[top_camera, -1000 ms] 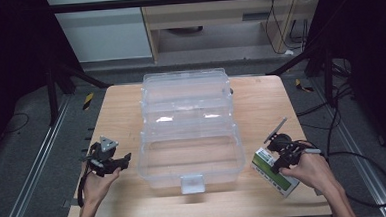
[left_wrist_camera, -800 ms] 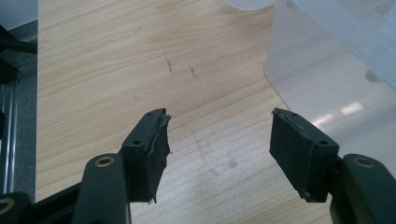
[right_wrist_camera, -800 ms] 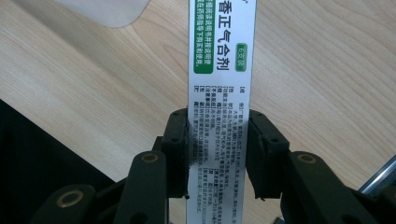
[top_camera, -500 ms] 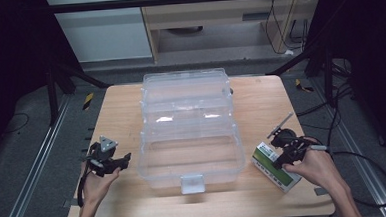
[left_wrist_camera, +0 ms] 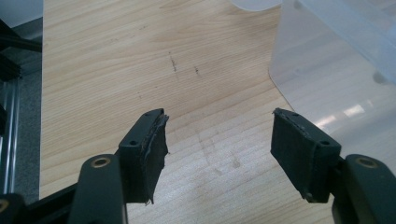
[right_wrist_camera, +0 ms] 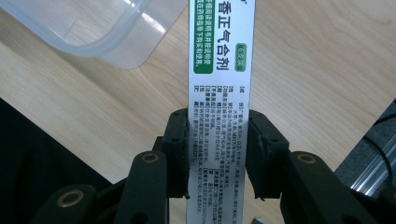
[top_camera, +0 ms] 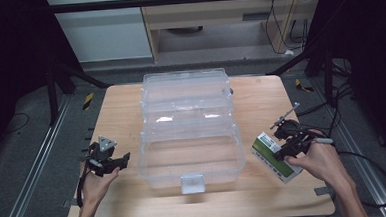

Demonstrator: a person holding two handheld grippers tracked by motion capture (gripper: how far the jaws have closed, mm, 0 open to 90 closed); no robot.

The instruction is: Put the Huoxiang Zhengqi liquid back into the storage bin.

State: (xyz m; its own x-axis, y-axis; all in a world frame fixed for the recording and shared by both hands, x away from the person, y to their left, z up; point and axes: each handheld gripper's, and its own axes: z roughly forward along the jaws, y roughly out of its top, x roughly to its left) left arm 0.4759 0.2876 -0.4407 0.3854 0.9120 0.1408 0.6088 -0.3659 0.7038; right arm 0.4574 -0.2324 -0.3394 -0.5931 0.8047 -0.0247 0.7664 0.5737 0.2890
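Since a second ago the right tool (top_camera: 289, 144) has eased slightly toward the worktop's (top_camera: 260, 92) right edge, staying over the white and green box (top_camera: 276, 157); the left tool (top_camera: 114, 160) has held its place by the clear plastic bin's (top_camera: 190, 138) near left corner.

The right gripper view shows what the high view cannot: the two jaws stand either side of the box (right_wrist_camera: 220, 93), close against its long edges and closed down to its width, with printed text and a green label readable on its face. The left gripper view shows its jaws spread wide with bare wood between them and the bin wall (left_wrist_camera: 336, 60) just beside.

The box lies flat near the right front of the worktop, right of the bin, its long axis running diagonally from far-left to near-right
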